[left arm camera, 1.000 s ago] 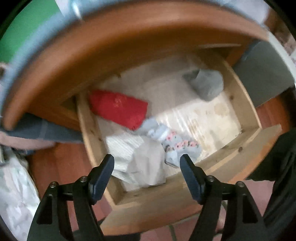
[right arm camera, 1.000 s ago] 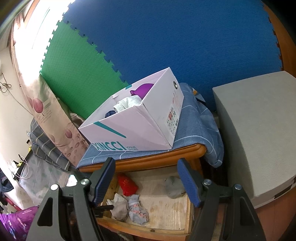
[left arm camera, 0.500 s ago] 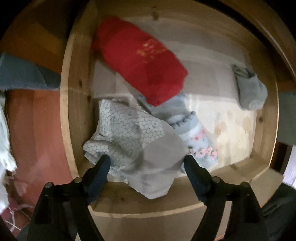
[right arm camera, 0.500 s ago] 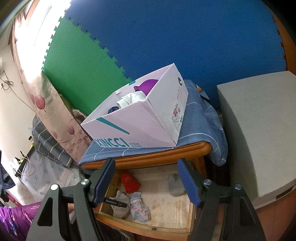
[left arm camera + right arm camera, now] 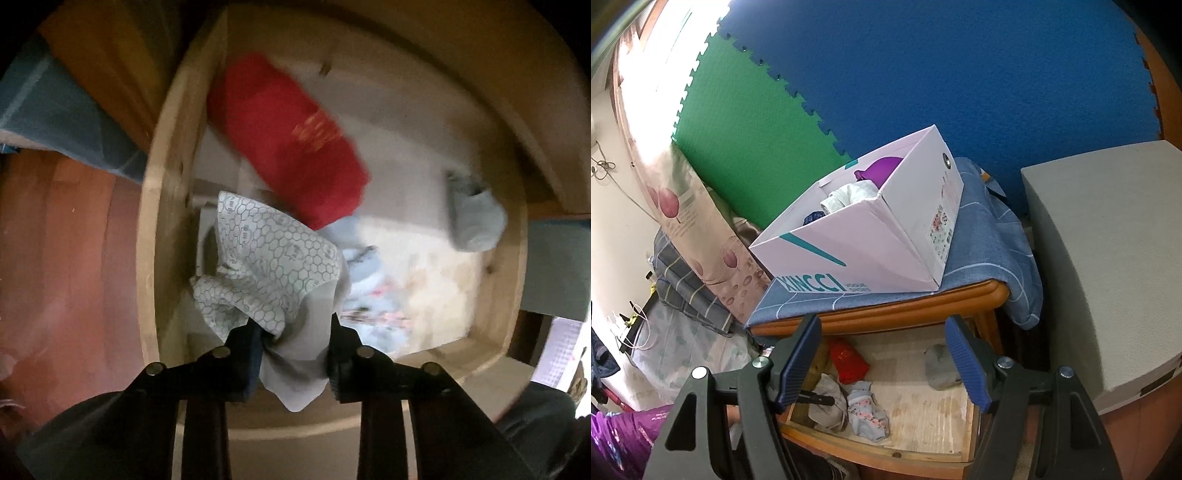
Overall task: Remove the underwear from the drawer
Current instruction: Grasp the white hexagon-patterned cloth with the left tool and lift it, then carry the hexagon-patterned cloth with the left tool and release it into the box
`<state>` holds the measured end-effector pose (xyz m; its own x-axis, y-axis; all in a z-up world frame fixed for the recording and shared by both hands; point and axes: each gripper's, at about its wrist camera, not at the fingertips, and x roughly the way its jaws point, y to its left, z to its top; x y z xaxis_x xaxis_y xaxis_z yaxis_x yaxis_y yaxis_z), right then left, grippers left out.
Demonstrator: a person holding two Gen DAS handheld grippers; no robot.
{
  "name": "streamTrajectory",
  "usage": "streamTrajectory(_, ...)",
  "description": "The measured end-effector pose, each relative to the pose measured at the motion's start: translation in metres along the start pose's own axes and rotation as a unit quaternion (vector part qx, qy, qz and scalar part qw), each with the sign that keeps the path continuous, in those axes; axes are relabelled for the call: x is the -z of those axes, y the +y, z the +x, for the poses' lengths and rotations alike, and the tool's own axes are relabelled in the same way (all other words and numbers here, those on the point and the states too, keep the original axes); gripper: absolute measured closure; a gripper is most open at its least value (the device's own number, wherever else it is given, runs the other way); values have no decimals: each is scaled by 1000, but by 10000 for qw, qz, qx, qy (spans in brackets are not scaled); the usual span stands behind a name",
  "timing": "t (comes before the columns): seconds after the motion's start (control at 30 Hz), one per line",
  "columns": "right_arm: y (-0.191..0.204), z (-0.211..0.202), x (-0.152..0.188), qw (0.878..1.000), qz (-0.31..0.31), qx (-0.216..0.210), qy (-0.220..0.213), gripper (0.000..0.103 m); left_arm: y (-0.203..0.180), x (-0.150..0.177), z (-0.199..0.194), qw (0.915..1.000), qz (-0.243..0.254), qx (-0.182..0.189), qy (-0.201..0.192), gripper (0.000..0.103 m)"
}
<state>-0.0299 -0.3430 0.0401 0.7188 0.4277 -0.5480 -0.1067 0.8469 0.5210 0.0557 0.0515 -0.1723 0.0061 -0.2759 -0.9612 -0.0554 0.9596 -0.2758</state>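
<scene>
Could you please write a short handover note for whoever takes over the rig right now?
Left tool: has just been closing; its jaws now pinch the honeycomb-print underwear at the drawer's front left corner.
Right tool: open, empty, hanging in front of the open drawer.
Still lying in the drawer: a red piece, a grey piece and a pale blue flowered piece.
The white box on the blue cloth above already holds some clothes.
Done: drawer open, first piece gripped.
Left: lift it out of the drawer. The grip looks firm, but the picture is blurred.
</scene>
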Motion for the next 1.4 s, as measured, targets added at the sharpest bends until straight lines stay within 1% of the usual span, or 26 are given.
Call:
streamTrajectory(0.03, 0, 0, 0, 10000, 6, 5, 0, 32, -5, -6, -8, 9999, 21, 62, -86, 77)
streamTrajectory(0.07, -1, 0, 0, 10000, 8, 6, 1, 32, -9, 1, -21, 9995, 70, 159, -276, 77)
streamTrajectory(0.1, -1, -1, 0, 10000, 7, 10, -3, 32, -12, -3, -26, 9990, 98, 212, -374, 77)
streamTrajectory(0.13, -1, -1, 0, 10000, 4, 6, -1, 32, -15, 4, -40, 9977, 135, 319, -587, 77)
streamTrajectory(0.2, -1, -1, 0, 10000, -6, 15, -1, 32, -18, 10, -56, 9957, 181, 422, -803, 77)
streamTrajectory(0.33, 0, 0, 0, 10000, -61, 38, 5, 32, -31, 35, -92, 9896, 293, 688, -1229, 77)
streamTrajectory(0.43, 0, 0, 0, 10000, -71, 57, 1, 32, -43, 54, -112, 9852, 431, 762, -1476, 77)
streamTrajectory(0.53, 0, 0, 0, 10000, -69, 57, -5, 32, -58, 71, -138, 9788, 697, 795, -1754, 77)
streamTrajectory(0.63, 0, 0, 0, 10000, -74, 57, 1, 32, -74, 82, -171, 9691, 1026, 792, -2098, 77)
streamTrajectory(0.67, 0, 0, 0, 10000, -81, 58, -1, 32, -83, 87, -188, 9633, 1185, 797, -2274, 77)
streamTrajectory(0.7, 0, -1, 0, 9999, -88, 52, -5, 32, -88, 91, -197, 9599, 1269, 796, -2369, 77)
streamTrajectory(0.73, 0, -1, 0, 9999, -91, 49, -11, 32, -96, 94, -214, 9535, 1410, 805, -2540, 77)
streamTrajectory(0.83, 0, -1, 0, 9999, -87, 45, -26, 32, -116, 97, -247, 9392, 1657, 862, -2880, 76)
streamTrajectory(0.9, -1, -2, 0, 10000, -83, 31, -36, 32, -131, 94, -273, 9278, 1888, 865, -3101, 76)
streamTrajectory(0.93, 0, -2, 1, 10000, -86, 26, -39, 32, -135, 92, -279, 9241, 1938, 855, -3180, 76)
streamTrajectory(0.97, 0, -2, 0, 10000, -84, 20, -41, 32, -144, 87, -291, 9186, 2036, 815, -3288, 76)
streamTrajectory(1.0, 0, -2, 1, 10000, -85, 16, -43, 32, -148, 85, -296, 9163, 2088, 794, -3324, 76)
streamTrajectory(1.03, 0, -3, 1, 10000, -87, 10, -45, 32, -155, 76, -304, 9133, 2129, 773, -3385, 76)
streamTrajectory(1.1, 0, -3, 1, 9999, -89, -1, -54, 32, -157, 62, -315, 9104, 2161, 788, -3439, 76)
streamTrajectory(1.13, 0, -4, 1, 9999, -88, -10, -61, 32, -164, 53, -318, 9086, 2199, 753, -3472, 76)
streamTrajectory(1.2, 0, -4, 1, 9999, -78, -25, -62, 32, -177, 29, -324, 9030, 2297, 551, -3588, 76)
streamTrajectory(1.23, 0, -4, 2, 9999, -77, -35, -61, 32, -180, 24, -326, 9012, 2328, 506, -3620, 76)
streamTrajectory(1.27, 0, -4, 2, 9999, -79, -41, -62, 32, -186, 11, -327, 8995, 2352, 440, -3656, 76)
streamTrajectory(1.3, 0, -3, 2, 9999, -85, -54, -64, 32, -189, 2, -328, 8987, 2358, 386, -3677, 76)
streamTrajectory(1.33, 0, -4, 2, 9999, -89, -61, -63, 32, -195, -15, -327, 8995, 2351, 305, -3670, 75)
streamTrajectory(1.4, 0, -3, 2, 9999, -91, -77, -59, 32, -203, -38, -320, 9007, 2369, 180, -3637, 75)
